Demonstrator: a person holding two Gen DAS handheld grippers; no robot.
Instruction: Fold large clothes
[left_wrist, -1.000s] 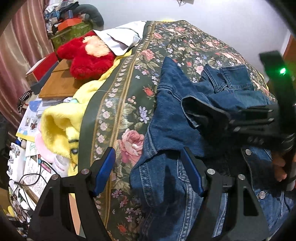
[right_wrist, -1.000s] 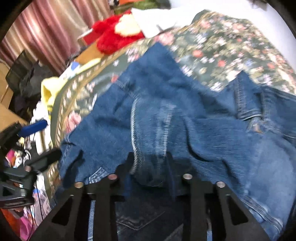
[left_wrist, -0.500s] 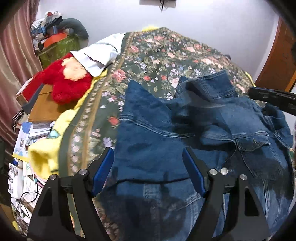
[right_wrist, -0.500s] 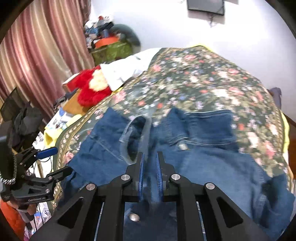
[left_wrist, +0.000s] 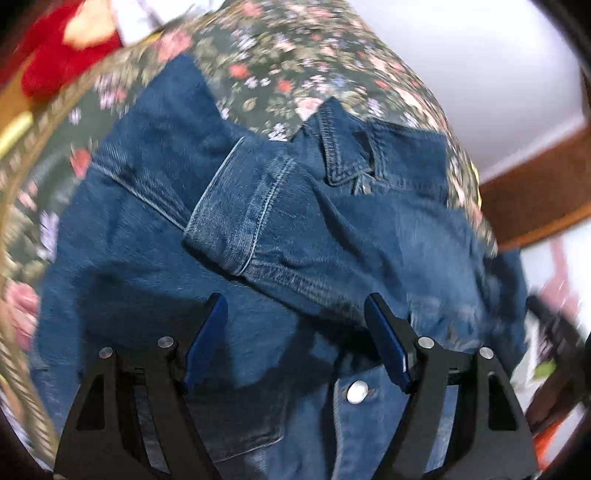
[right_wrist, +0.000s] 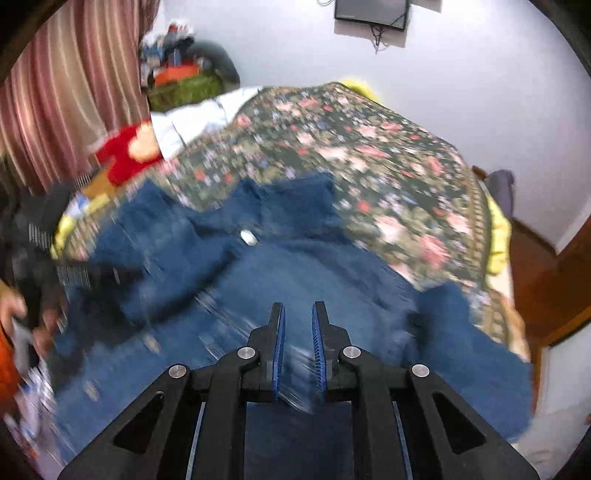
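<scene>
Blue denim jacket (left_wrist: 295, 229) spread on floral bedspread (left_wrist: 295, 74), frame centre. Left claw (left_wrist: 295, 339) released above fabric; right claw (right_wrist: 297, 332) clenched, nothing gripped. Sleeve cuff (left_wrist: 229, 221) to be seized squarely, seams aligned before folding.

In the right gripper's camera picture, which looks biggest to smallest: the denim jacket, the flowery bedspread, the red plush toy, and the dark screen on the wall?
1. denim jacket, though it lies nearest the camera, which flatters it.
2. flowery bedspread.
3. and 4. red plush toy and dark screen: too alike to rank, and the screen is cut off at the top.
</scene>
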